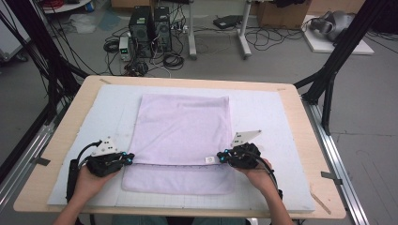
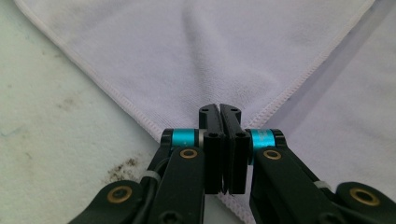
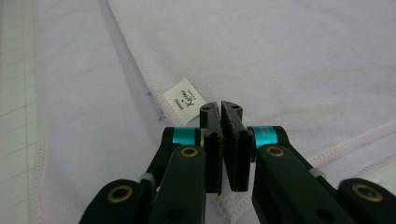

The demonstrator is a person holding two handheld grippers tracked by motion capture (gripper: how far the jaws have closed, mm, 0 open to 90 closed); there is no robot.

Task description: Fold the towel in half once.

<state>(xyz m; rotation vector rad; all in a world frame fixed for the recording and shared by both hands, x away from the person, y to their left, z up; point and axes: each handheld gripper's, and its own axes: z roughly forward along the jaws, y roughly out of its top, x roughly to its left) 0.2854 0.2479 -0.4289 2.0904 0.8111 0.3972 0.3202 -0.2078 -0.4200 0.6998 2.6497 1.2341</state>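
Lilac towel (image 1: 183,136) is spread flat mid-desk on the white mat (image 1: 263,108), its top layer folded so the near strip is left exposed at 6 o'clock. Left claw (image 1: 129,158) is pinched fully closed on the top layer's corner at 9 o'clock of the fold edge; right claw (image 1: 221,157) is likewise closed on the corner at 3 o'clock, just beside the white label (image 3: 183,100).

Risks, as judged: only hem is caught, so a corner may be slipped out when lifted. Uneven pulling would skew the fold. The lower layer could be dragged along if both layers were nipped.
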